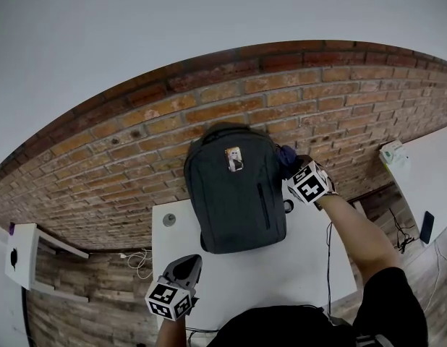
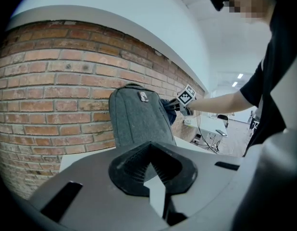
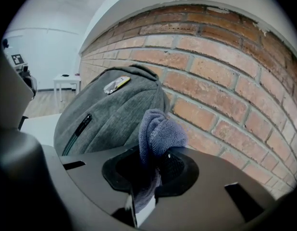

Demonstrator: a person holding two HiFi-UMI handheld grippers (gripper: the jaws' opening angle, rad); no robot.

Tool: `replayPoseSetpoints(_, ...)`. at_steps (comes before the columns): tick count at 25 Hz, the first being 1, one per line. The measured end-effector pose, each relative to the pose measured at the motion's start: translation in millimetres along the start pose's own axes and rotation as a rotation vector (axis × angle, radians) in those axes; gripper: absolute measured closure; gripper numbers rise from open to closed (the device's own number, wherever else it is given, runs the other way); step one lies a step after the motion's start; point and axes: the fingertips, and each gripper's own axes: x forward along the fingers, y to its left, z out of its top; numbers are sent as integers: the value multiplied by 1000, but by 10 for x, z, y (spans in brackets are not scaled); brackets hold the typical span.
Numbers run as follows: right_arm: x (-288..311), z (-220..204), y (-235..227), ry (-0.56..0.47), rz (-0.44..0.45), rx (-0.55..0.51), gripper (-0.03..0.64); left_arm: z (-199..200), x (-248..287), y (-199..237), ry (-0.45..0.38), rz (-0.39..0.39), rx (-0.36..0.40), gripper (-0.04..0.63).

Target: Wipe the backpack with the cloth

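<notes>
Right tongs (image 3: 155, 155) are clamped tight on the cloth (image 3: 160, 131), jaws pinched nearly together with the fabric squeezed between them. A bluish-purple bunch of it bulges out past the tips. That bunch is pressed up to the right upper side of the backpack (image 3: 110, 114), in the narrow space between the bag and the brick wall (image 3: 225, 81). From the head view, the person's right arm (image 1: 361, 237) reaches forward across the table's right edge, with the marker cube just beside the bag's shoulder.

Over to the left tongs (image 2: 149, 150): the ribbed pads meet at the tips and nothing is held between them, only the white table (image 1: 281, 266) showing through behind. They hang low at the near left corner of the table, well apart from the bag, pointing towards it.

The backpack itself is dark grey and stands upright at the far edge of the table, its back against the wall. There's a small badge (image 1: 234, 158) high on the front panel and a vertical zip (image 1: 264, 206) running down the right side of that panel. A small round grey cap (image 1: 169, 220) sits in the tabletop to the left of the bag. Off to the right, a second white table (image 1: 433, 172) shows, with a dark phone (image 1: 426, 226) lying near its edge.
</notes>
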Motion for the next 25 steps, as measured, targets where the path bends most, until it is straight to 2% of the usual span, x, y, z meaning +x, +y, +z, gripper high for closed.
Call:
replayPoseSetpoints(12,33,-736,545,64,62,94,554,2,-3,-55,-7,-16,9,615)
replayPoseSetpoints(20,-17,-1203,885,100,107,231,554,-25,-17,-43,-17,-28,-23,615)
replayPoseSetpoints(25,-62,-1563,1155,158,126,232,554,-20,-9,-53,-16,-35,-20,615)
